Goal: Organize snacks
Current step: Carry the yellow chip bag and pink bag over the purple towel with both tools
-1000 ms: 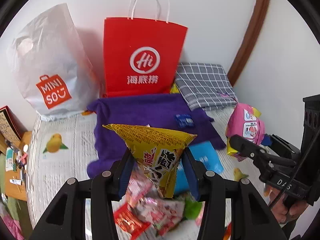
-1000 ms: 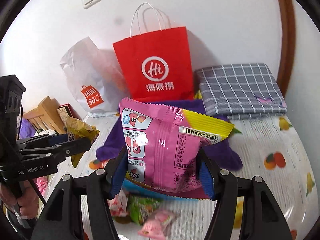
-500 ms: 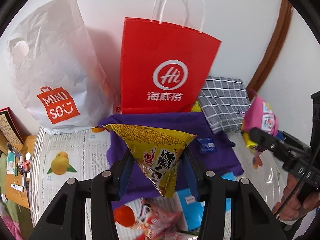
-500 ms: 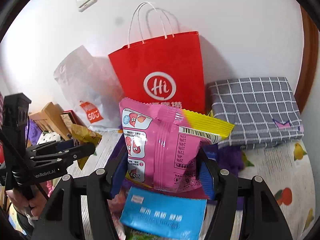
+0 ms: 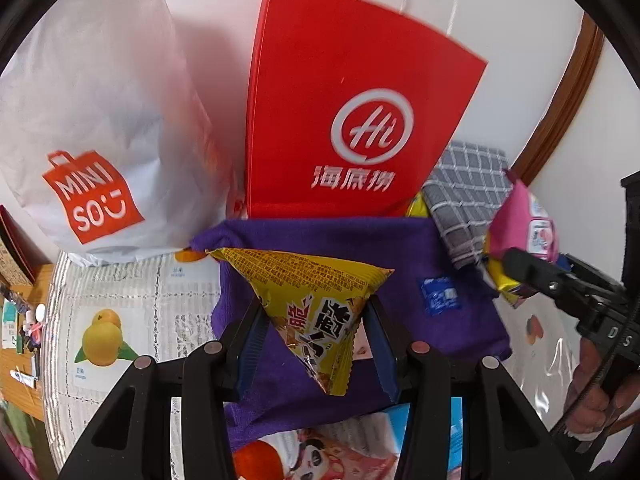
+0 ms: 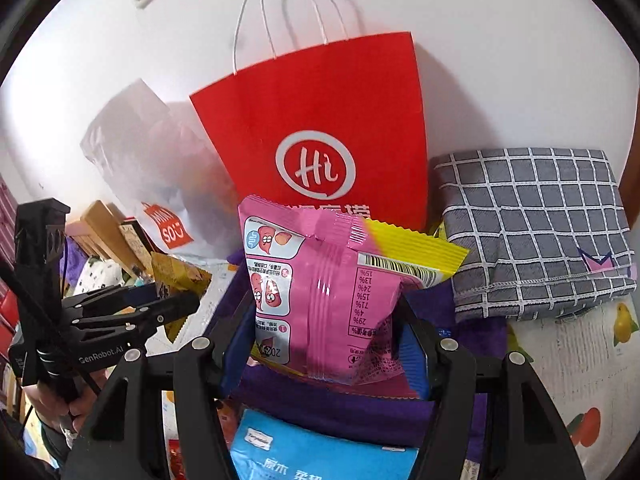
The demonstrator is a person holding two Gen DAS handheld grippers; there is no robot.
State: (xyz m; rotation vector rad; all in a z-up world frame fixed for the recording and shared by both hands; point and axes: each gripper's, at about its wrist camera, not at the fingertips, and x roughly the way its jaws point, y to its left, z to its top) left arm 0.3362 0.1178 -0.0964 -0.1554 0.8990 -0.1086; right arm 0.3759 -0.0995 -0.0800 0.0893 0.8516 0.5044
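a white wall backs a bed (image 6: 580, 368) under a fruit-print cover, with a purple cloth (image 5: 404, 264) spread across its middle. the left tongs (image 5: 316, 336) are clenched on a yellow snack packet (image 5: 308, 300), pinched low so its broad top flares above the jaws. the right tongs (image 6: 328, 336) grip a pink snack packet (image 6: 320, 296) the same way. both hang over the cloth, facing the red paper bag (image 5: 352, 112). if the bag is the target, each packet should probably be lifted above its rim and released inside, one at a time, keeping clear of the white handles (image 6: 288, 12). room is tight: a white minisou bag (image 5: 92, 128) crowds the left, a folded checked cloth (image 6: 532, 232) the right, and loose snacks (image 5: 320, 456) lie below.
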